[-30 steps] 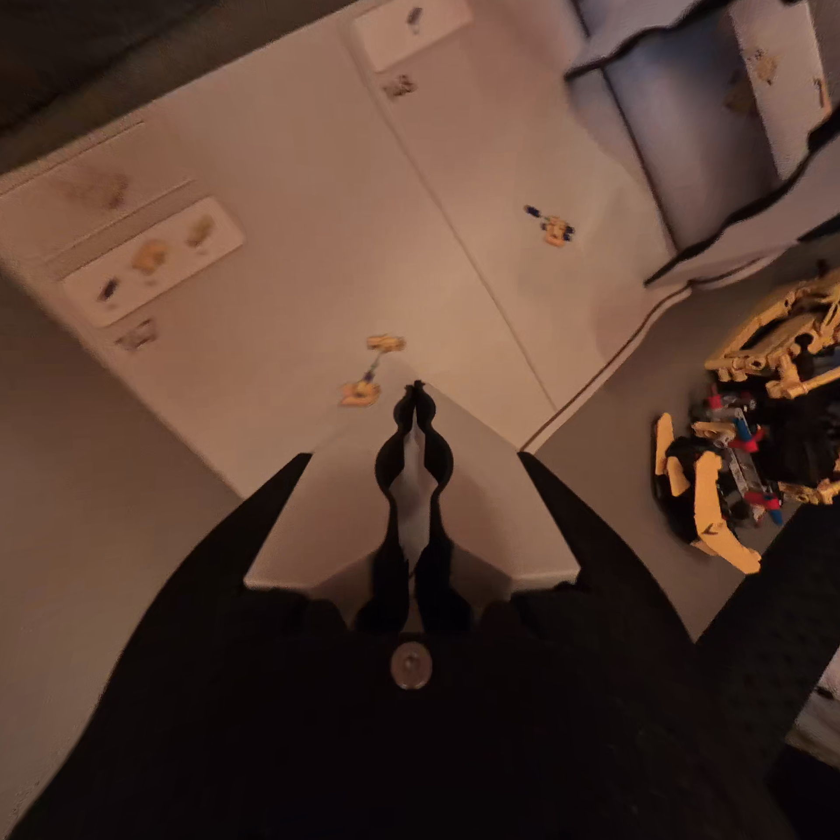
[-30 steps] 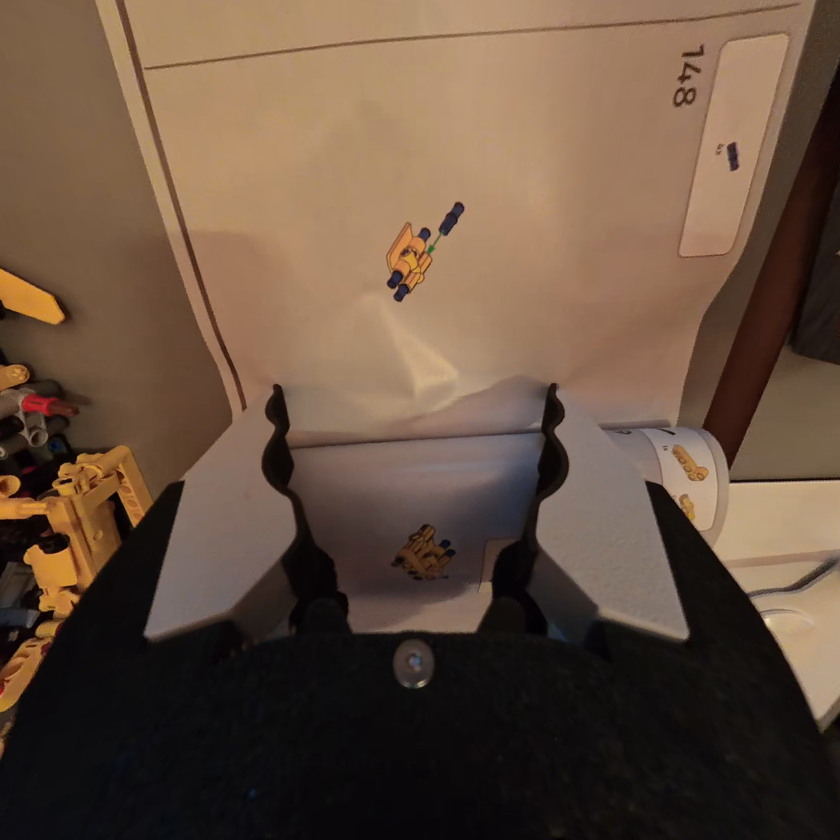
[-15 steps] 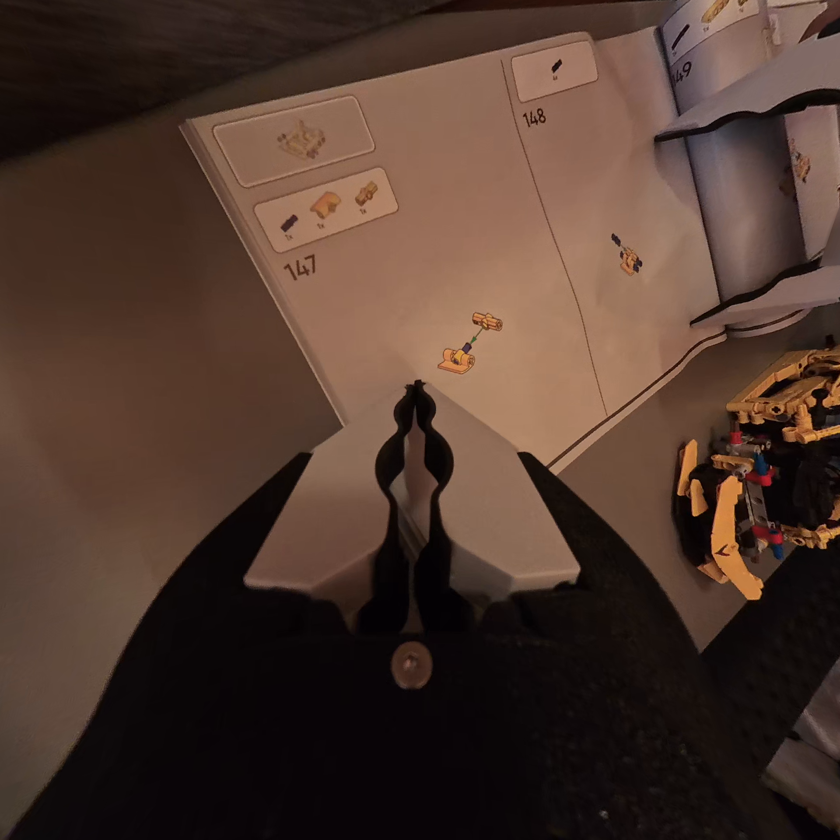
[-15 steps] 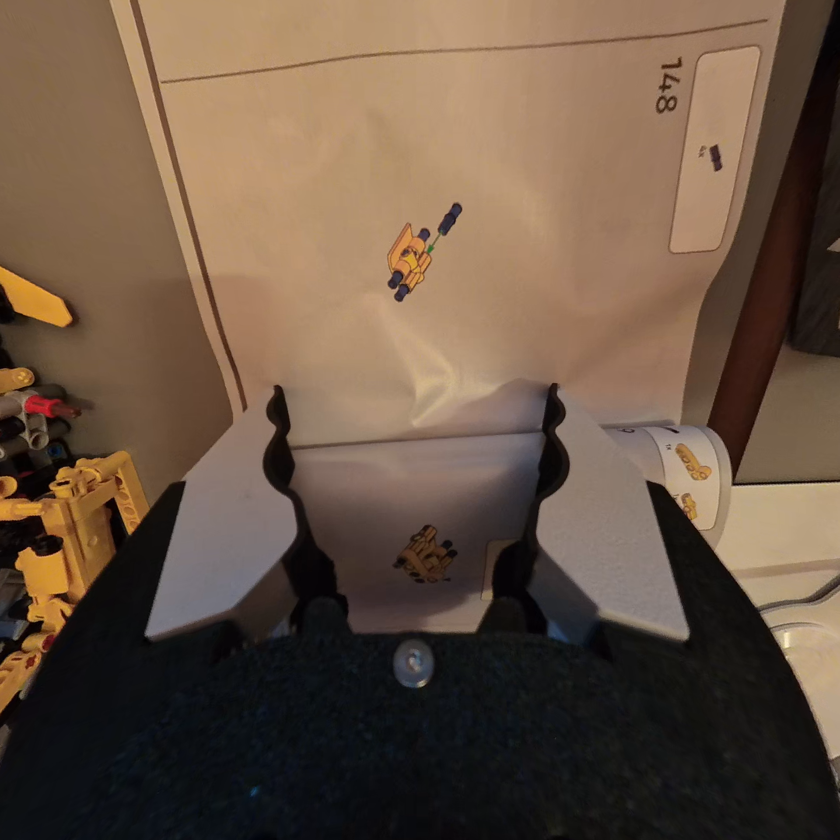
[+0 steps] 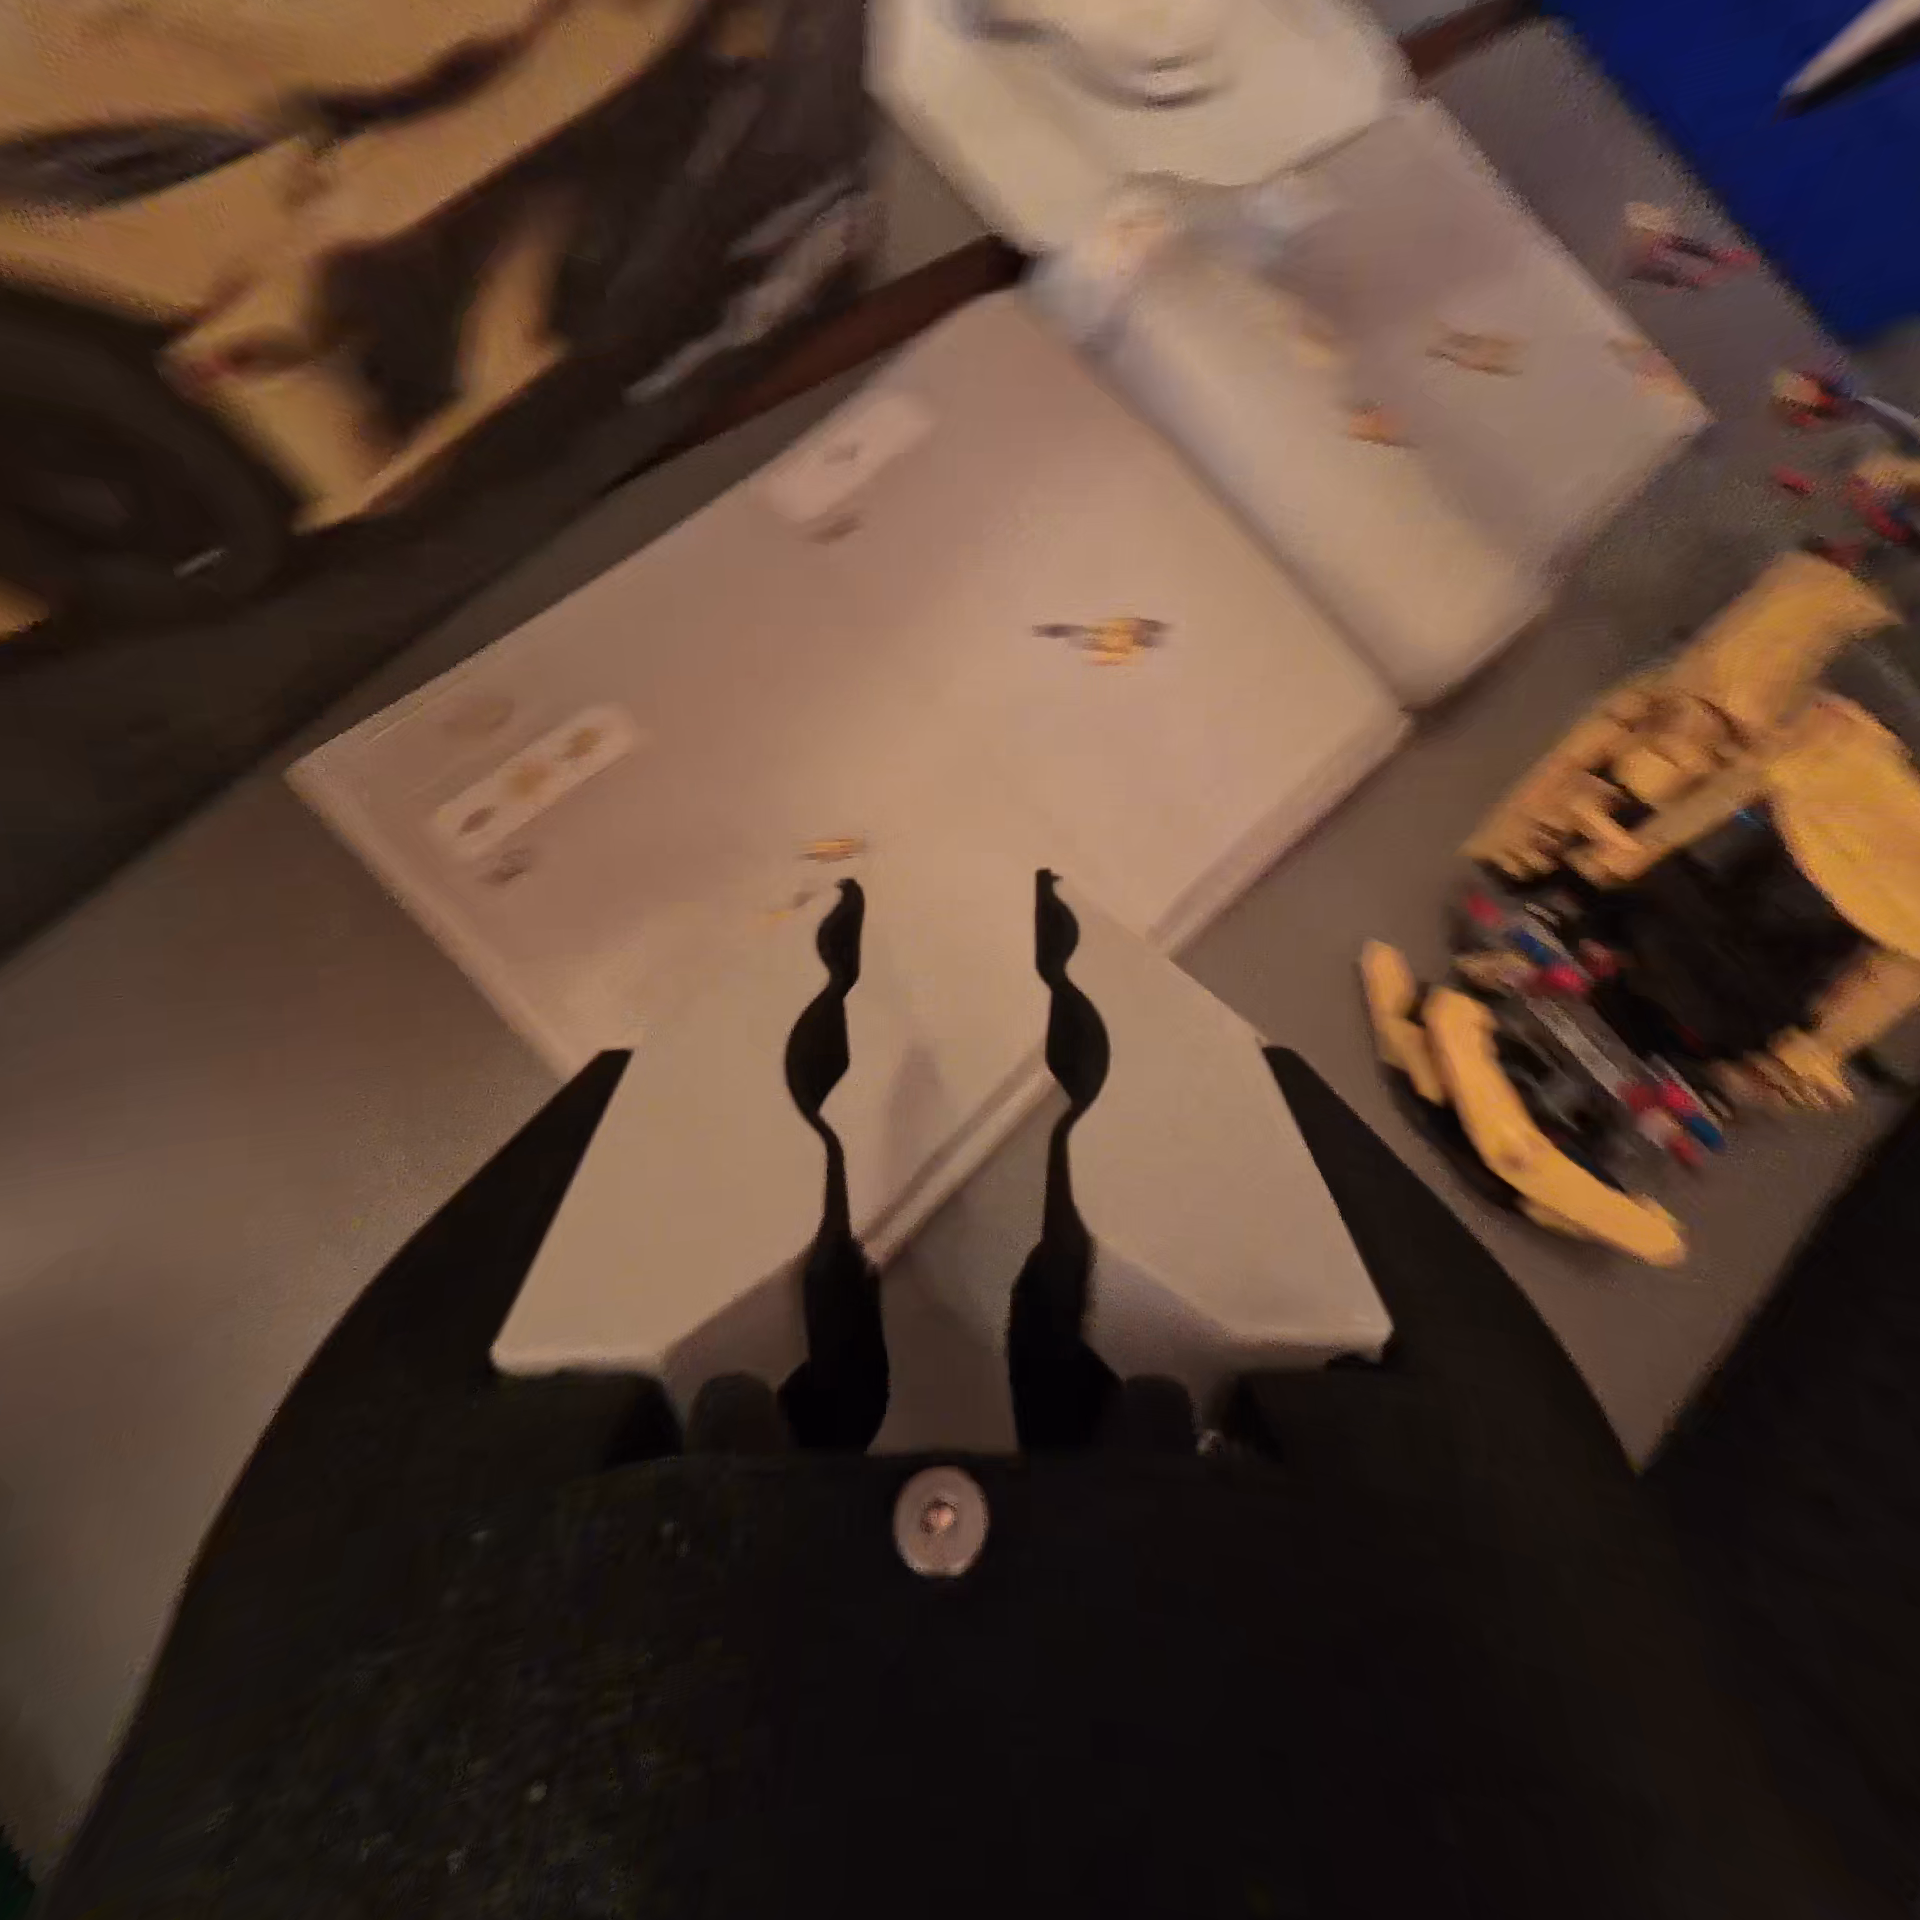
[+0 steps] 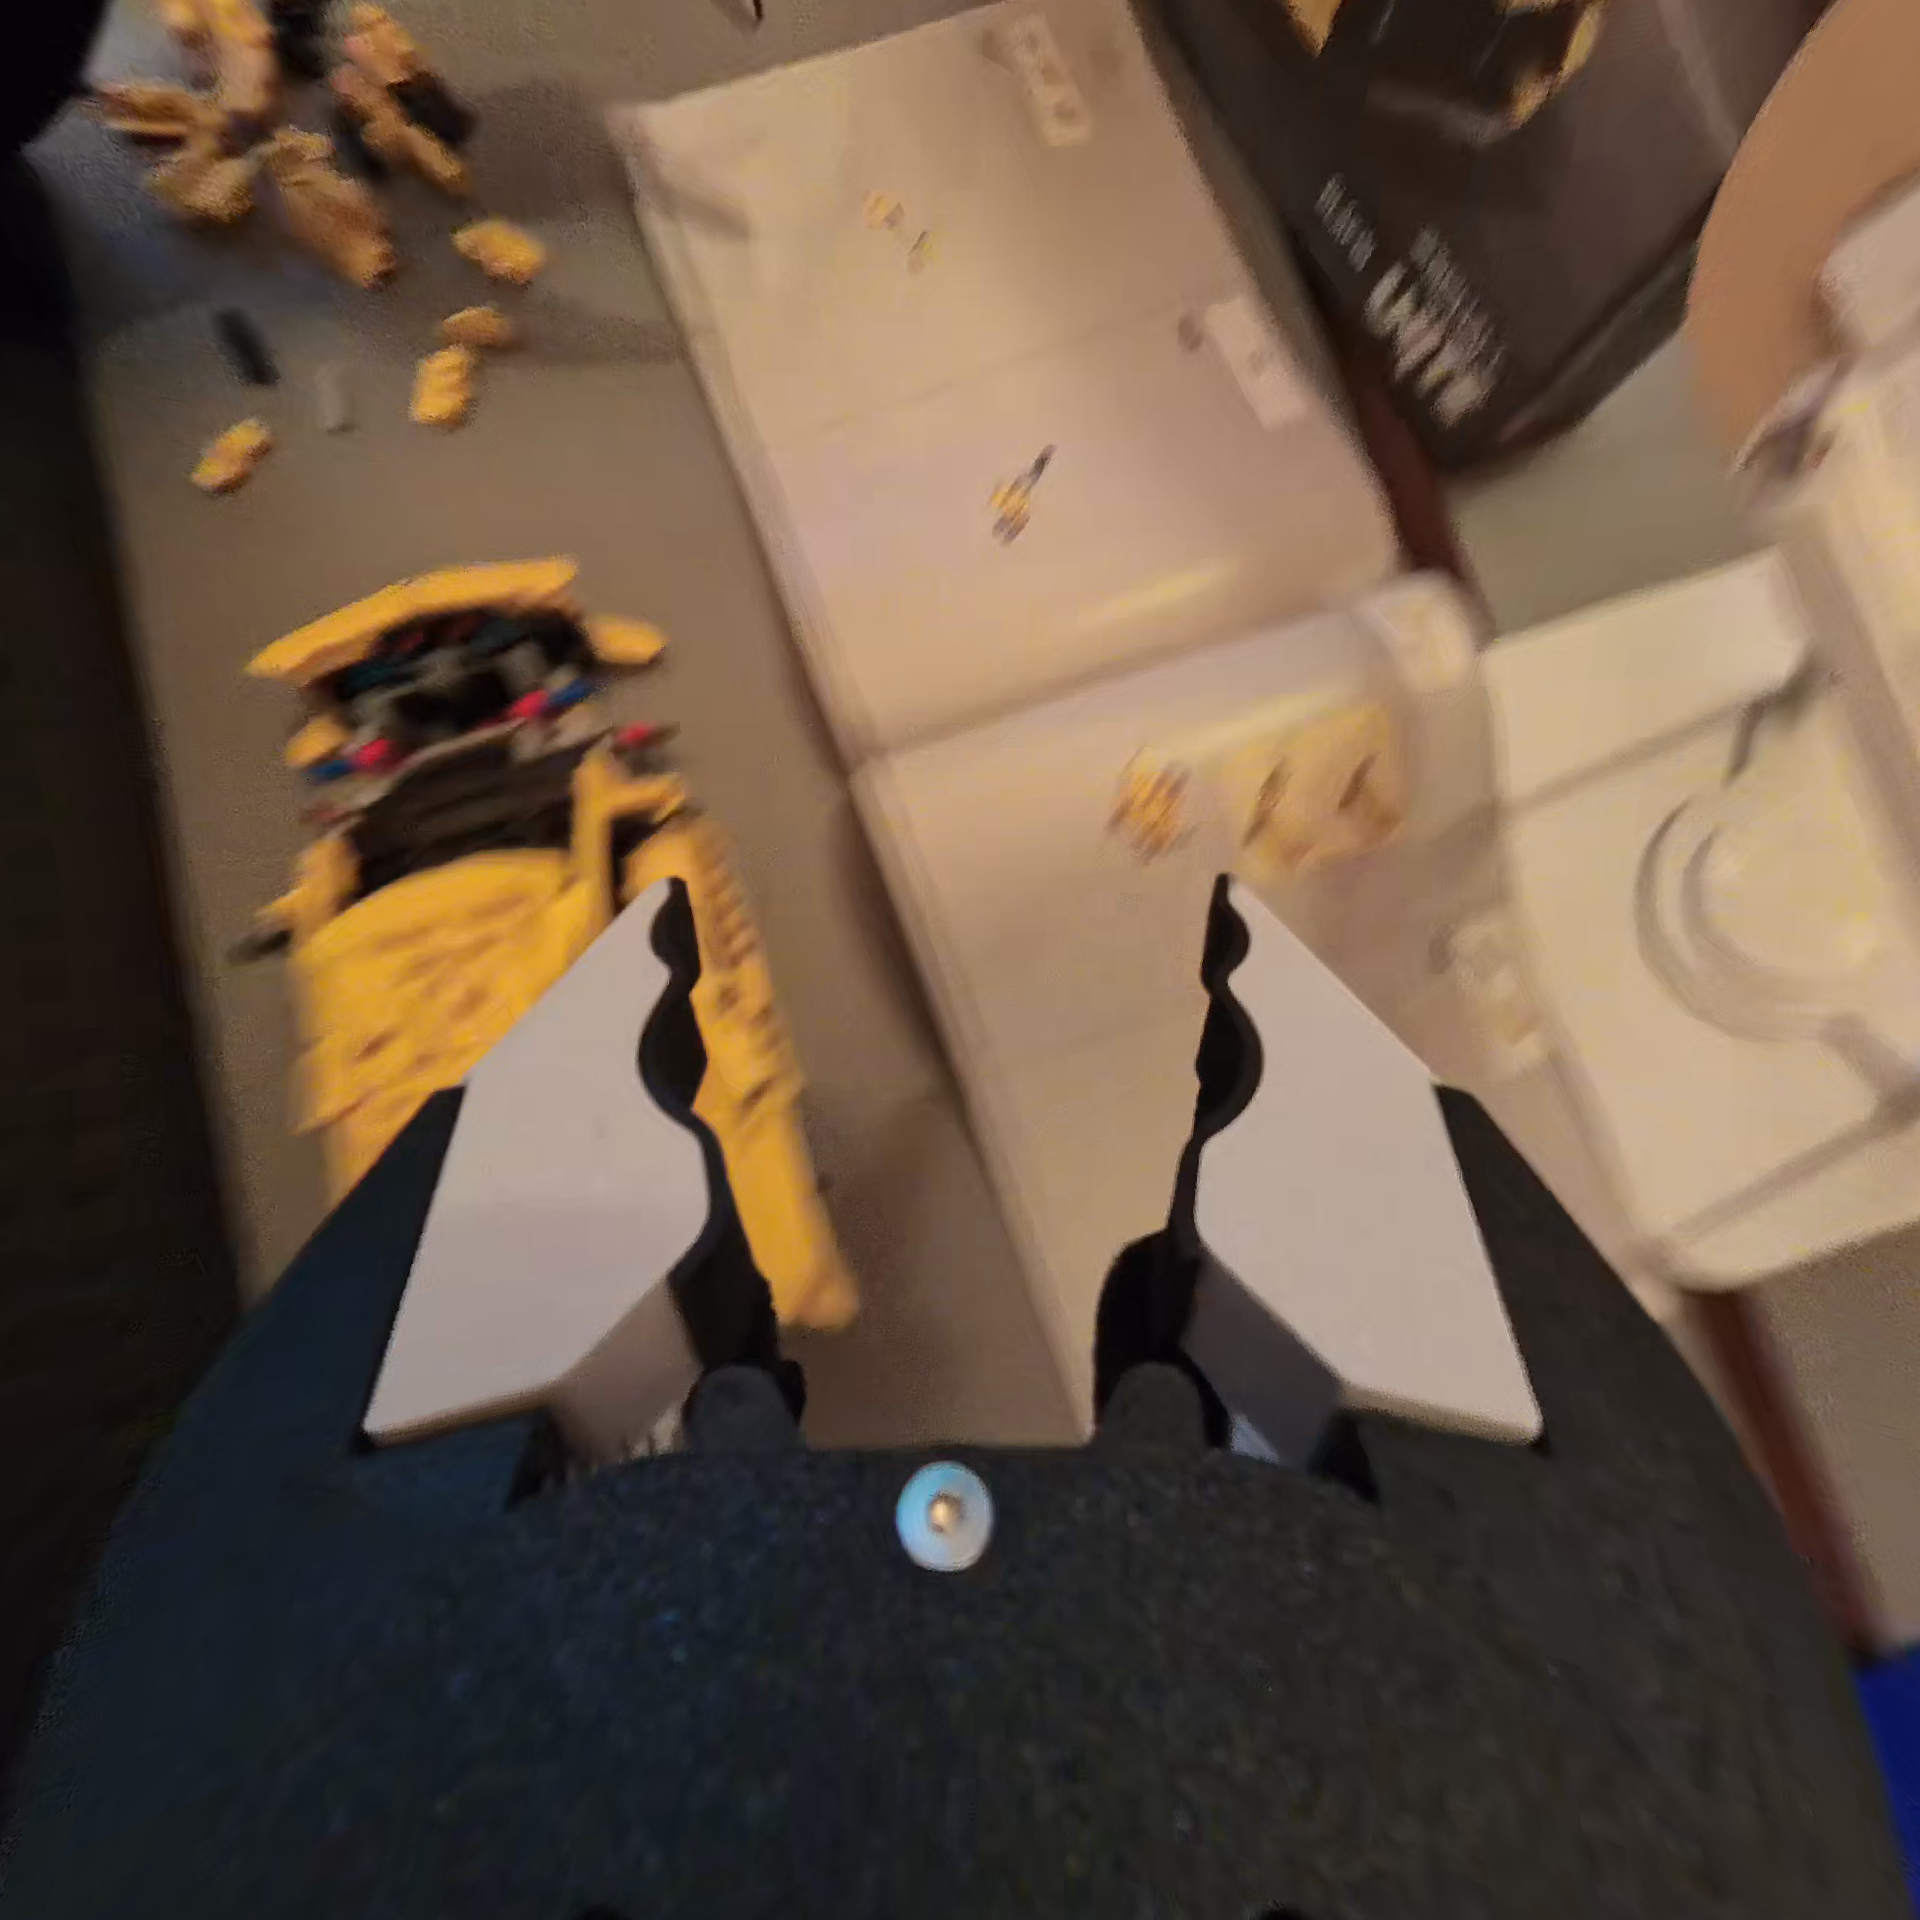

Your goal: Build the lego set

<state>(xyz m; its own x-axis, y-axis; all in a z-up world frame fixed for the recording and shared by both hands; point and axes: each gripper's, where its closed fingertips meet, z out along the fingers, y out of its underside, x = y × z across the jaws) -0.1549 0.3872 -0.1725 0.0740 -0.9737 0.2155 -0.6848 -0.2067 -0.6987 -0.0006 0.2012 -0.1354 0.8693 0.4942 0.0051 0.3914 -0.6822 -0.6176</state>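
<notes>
Both views are blurred by motion. A white instruction booklet (image 5: 883, 748) lies open on the grey table; it also shows in the right wrist view (image 6: 997, 436). A partly built yellow and black lego model (image 5: 1683, 935) lies to the booklet's right; in the right wrist view the model (image 6: 488, 831) lies to the left. My left gripper (image 5: 948, 881) is open and empty above the booklet's near corner. My right gripper (image 6: 948, 883) is wide open and empty, high above the gap between model and booklet.
Loose yellow and dark lego parts (image 6: 447, 374) and another yellow sub-assembly (image 6: 291, 156) lie at the far left of the table. A dark set box (image 6: 1475, 208) stands behind the booklet, also in the left wrist view (image 5: 312, 260). White trays (image 6: 1714, 935) sit at right. The grippers' ends are close to 25 cm from one another.
My left gripper has opened and pulled back and up from the booklet. My right gripper has let go of the page, lifted away, and the page has fallen flat.
</notes>
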